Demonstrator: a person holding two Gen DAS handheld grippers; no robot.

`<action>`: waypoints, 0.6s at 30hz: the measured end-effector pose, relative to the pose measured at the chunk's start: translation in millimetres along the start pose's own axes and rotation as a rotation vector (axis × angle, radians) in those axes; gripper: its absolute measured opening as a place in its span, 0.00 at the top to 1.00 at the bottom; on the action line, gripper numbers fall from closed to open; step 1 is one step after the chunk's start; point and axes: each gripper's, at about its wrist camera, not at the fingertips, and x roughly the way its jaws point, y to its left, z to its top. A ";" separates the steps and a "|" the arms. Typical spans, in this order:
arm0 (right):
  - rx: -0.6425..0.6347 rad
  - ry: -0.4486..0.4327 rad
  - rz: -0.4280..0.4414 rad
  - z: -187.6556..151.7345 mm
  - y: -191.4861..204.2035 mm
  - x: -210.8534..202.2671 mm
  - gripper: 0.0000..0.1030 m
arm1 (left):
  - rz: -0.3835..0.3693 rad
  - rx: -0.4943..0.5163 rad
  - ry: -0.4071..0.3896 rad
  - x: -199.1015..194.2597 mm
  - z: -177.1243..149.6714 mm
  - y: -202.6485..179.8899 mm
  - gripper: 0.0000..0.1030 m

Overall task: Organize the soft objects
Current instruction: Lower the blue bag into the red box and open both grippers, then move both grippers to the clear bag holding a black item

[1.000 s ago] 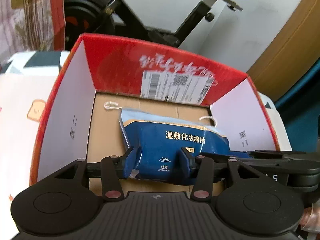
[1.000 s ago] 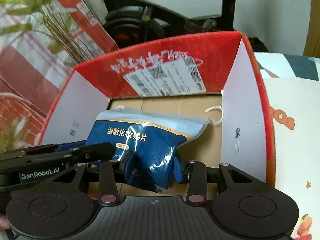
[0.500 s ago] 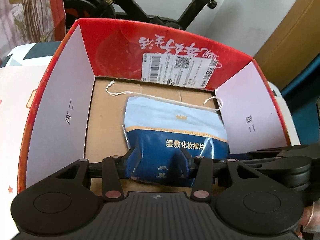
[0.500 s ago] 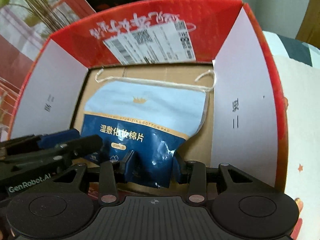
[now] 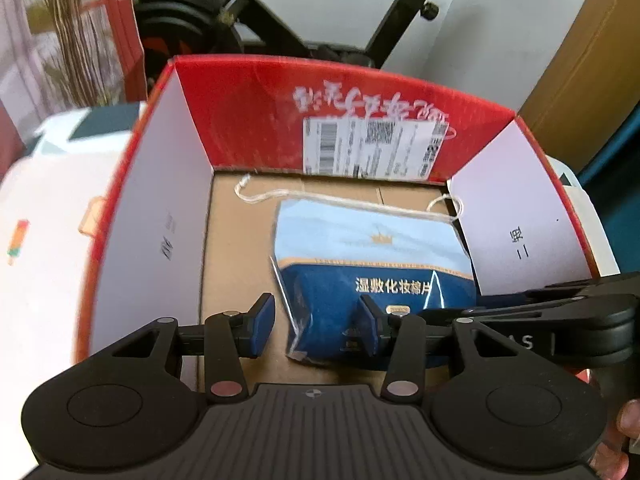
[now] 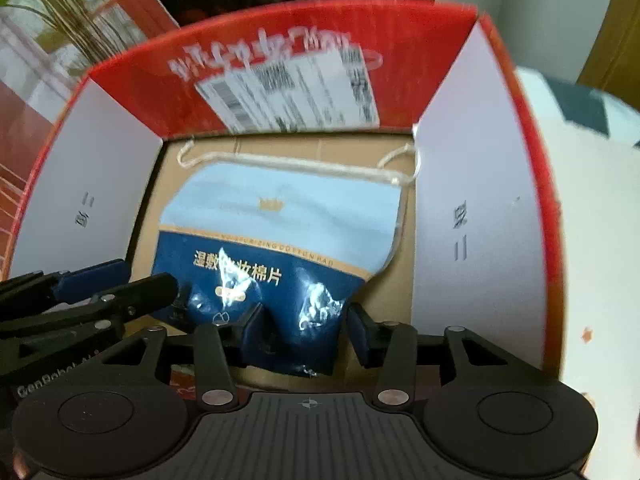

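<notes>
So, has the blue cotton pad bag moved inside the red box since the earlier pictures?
Yes. The blue cotton pad bag has come down to lie flat on the box's cardboard floor, its drawstring top now nearer the red back wall with the label.

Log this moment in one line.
pouch: lying in red box | left tool: open | right tool: opening, pouch between

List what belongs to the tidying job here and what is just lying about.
Job: blue cotton-pad bag in the red box; left gripper, open at the bag; right gripper, jaws opening, bag between them.
Lying about: exercise bike; plant; printed white cloth beside the box.
</notes>
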 end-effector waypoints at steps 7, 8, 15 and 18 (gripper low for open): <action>-0.052 -0.178 0.011 -15.5 5.9 -42.2 0.50 | 0.080 0.090 -0.126 -42.4 -1.1 -5.9 0.52; -0.066 -0.201 0.009 -18.7 7.8 -48.4 0.48 | 0.085 0.092 -0.145 -50.5 -2.5 -5.0 0.51; -0.062 -0.389 0.075 -58.4 4.9 -98.1 0.46 | 0.088 0.074 -0.259 -105.9 -25.6 3.8 0.49; -0.079 -0.460 0.095 -82.4 3.0 -113.5 0.44 | 0.091 0.075 -0.293 -121.5 -40.3 4.9 0.48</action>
